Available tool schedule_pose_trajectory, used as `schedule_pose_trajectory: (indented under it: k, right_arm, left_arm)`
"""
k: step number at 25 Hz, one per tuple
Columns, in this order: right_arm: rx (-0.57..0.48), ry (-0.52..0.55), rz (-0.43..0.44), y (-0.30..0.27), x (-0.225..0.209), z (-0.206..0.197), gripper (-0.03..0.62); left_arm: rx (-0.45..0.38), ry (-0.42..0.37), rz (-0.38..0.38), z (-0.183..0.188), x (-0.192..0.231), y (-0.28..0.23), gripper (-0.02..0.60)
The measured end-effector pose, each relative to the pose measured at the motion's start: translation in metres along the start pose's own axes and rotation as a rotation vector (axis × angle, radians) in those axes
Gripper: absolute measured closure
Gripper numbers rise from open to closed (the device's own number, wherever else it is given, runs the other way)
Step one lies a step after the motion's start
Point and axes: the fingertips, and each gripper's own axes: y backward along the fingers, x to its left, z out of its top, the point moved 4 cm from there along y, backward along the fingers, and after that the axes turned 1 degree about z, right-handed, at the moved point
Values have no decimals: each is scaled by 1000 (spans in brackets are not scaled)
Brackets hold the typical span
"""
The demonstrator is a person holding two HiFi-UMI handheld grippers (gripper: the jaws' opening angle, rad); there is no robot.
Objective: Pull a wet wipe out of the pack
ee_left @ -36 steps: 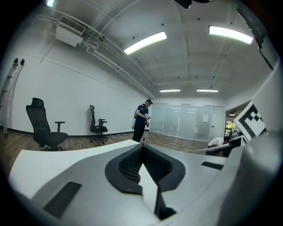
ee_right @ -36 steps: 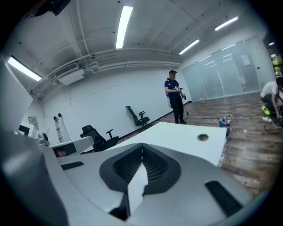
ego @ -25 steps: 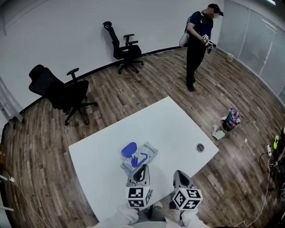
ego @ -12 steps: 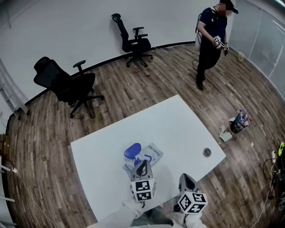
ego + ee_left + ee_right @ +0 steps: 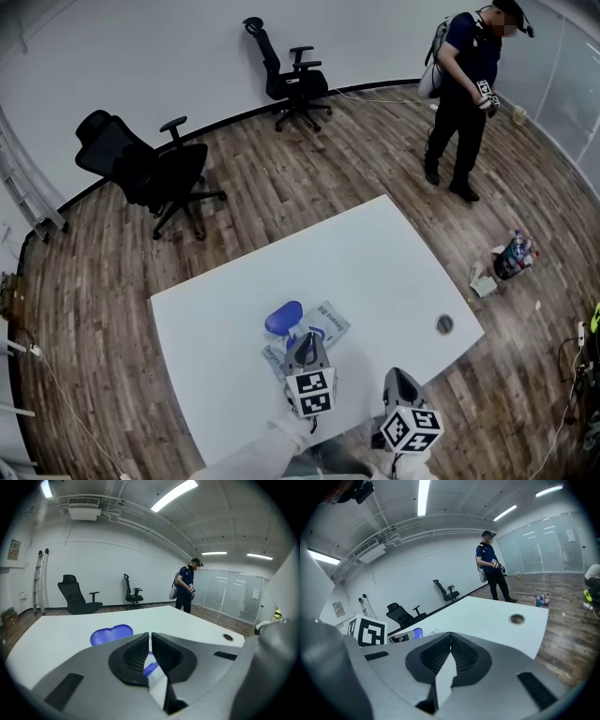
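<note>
White table (image 5: 375,262), set at a slant in the head view. Toward its near edge lies the wet wipe pack (image 5: 328,322), flat on the top, its blue lid (image 5: 283,318) flipped open to the left. Over by the right corner, well apart from the pack, sits a round cable hole (image 5: 444,324).

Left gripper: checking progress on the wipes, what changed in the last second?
The left gripper moved forward and down over the wipe pack. Unchanged: both jaws shut on nothing, right gripper hanging back, pack's blue lid open.
</note>
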Motion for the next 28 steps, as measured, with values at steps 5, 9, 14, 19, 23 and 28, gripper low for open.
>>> schedule_pose_trajectory:
  k: [5, 9, 14, 19, 23, 28]
  right_arm:
    - [8, -3, -4, -2, -5, 2, 585]
    - [11, -7, -7, -3, -10, 2, 586]
    - [20, -12, -8, -5, -10, 0, 585]
    - [22, -16, -3, -10, -9, 1, 586]
    - [28, -14, 6, -12, -7, 0, 585]
    - [37, -23, 5, -14, -8, -1, 585]
  left_arm:
    - [34, -3, 33, -7, 4, -9, 568]
    - [53, 4, 50, -11, 6, -13, 513]
    - [132, -20, 100, -14, 19, -23, 469]
    - [285, -80, 158, -23, 30, -37, 450]
    - [358, -90, 175, -34, 32, -42, 431]
    - [436, -95, 183, -40, 32, -50, 431]
